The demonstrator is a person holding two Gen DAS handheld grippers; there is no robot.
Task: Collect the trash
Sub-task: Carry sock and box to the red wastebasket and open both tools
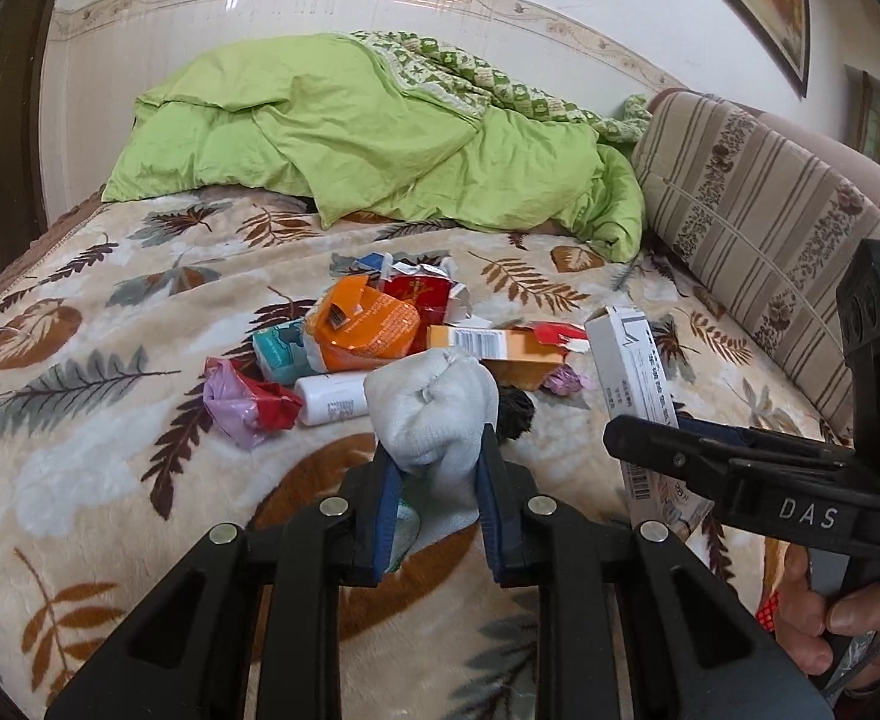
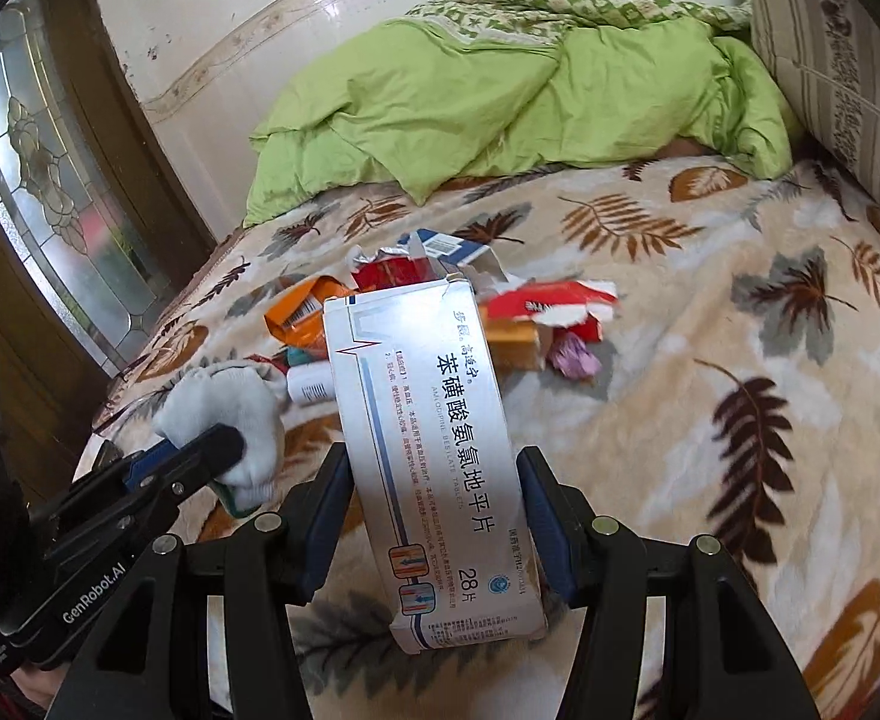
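Left gripper clamps a balled white sock; right gripper pinches the medicine box, both above the bed. Keep both grips firm; remaining trash pile lies just beyond.

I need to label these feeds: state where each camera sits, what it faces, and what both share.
Left wrist: on the left gripper, looking up the bed at the trash pile; its jaws clamp a white sock; the right gripper and a hand show.
Right wrist: on the right gripper, clamping a medicine box; the left gripper shows.
Shared: sock, box, pile, green duvet.
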